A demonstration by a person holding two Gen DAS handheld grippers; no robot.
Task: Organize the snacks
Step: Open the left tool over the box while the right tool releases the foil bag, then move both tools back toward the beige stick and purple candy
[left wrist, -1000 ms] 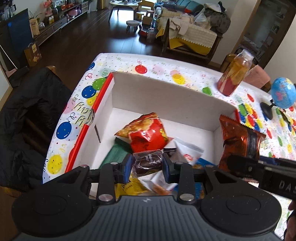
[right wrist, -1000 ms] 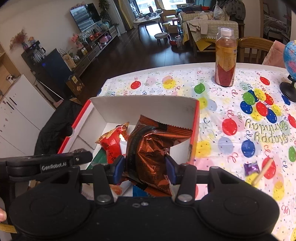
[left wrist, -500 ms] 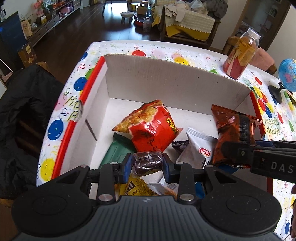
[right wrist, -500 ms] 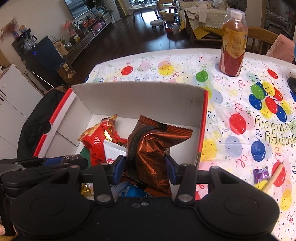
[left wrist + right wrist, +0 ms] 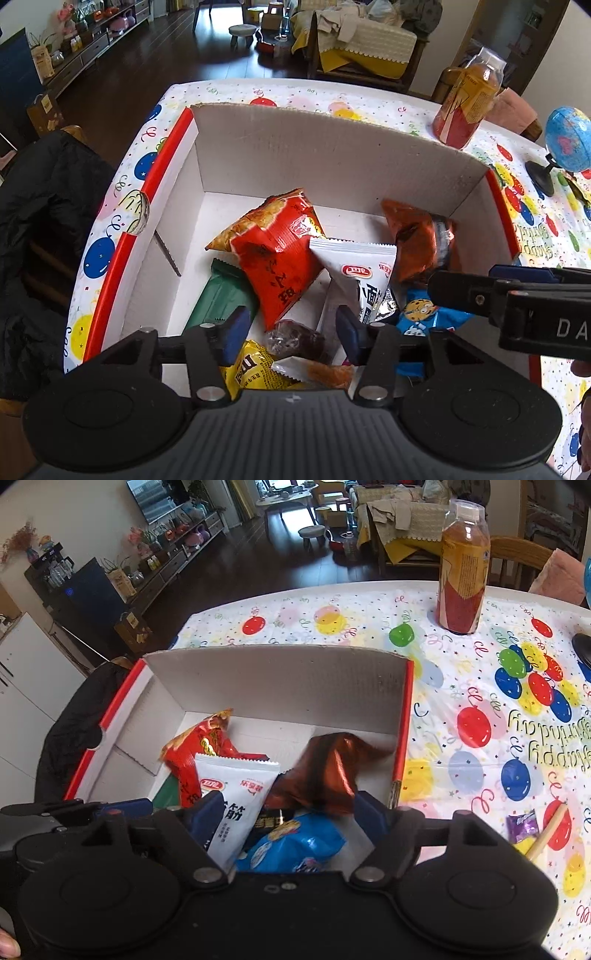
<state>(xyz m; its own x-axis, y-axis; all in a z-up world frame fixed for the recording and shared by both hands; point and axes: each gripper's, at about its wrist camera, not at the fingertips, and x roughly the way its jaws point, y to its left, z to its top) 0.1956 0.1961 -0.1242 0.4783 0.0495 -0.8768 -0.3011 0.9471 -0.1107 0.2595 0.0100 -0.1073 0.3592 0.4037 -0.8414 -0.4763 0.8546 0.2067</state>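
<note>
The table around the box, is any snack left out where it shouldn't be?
Yes. A small purple wrapped candy lies on the balloon tablecloth, right of the box, next to a wooden stick. Every other snack seen is already piled inside the box, so that candy looks left behind.

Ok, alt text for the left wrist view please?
The left tongs are opening over a white cardboard box of snacks, with a small dark-wrapped sweet lying loose between them. A red chip bag and a white packet lie beyond.
</note>
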